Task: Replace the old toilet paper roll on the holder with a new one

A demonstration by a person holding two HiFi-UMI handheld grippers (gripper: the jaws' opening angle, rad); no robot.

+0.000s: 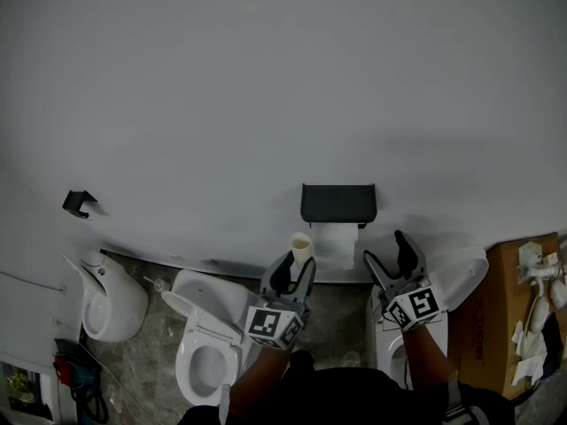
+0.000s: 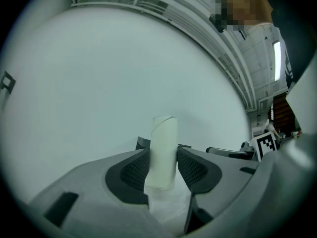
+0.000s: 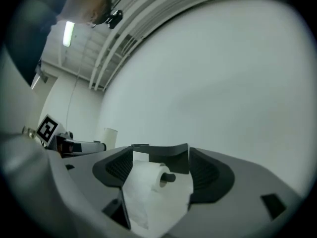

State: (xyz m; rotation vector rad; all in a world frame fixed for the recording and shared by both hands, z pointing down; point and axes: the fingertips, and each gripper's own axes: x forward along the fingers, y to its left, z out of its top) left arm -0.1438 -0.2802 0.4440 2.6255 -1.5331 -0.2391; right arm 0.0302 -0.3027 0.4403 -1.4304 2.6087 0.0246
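White toilet paper roll (image 1: pixel 335 242) hangs on the black wall-mounted holder (image 1: pixel 338 204), sheet tail down, against the plain grey wall (image 1: pixel 266 78). In the right gripper view I see the roll (image 3: pixel 148 182) sitting on a short black spindle (image 3: pixel 169 177) under the holder's cover (image 3: pixel 166 155).

Pale empty cardboard tube (image 1: pixel 301 247) is just left of the holder and apart from it. It stands upright in the left gripper (image 1: pixel 299 268). In the left gripper view the 2 fingers (image 2: pixel 131 172) press on the tube (image 2: pixel 163 152) from both sides. About half of it sticks up above them.

Right gripper (image 1: pixel 390 257) is just right of the roll, not touching it. Its fingers (image 3: pixel 208 175) are spread wide and pinch nothing. In its own view the roll shows in the gap between them, but the pads are clear of the paper. That view also shows the tube (image 3: pixel 110 137) and the left gripper (image 3: pixel 79 146) off to the left.

Below the left gripper I see a white toilet (image 1: pixel 208 343) with the seat open. A white urinal (image 1: pixel 111 304) is further left, on the mottled stone floor (image 1: pixel 146 361). A 2nd white toilet (image 1: pixel 461 277) is under the right gripper. A brown cardboard box (image 1: pixel 496 326) is at the far right. A small black hook (image 1: pixel 78 203) is on the wall at the left.
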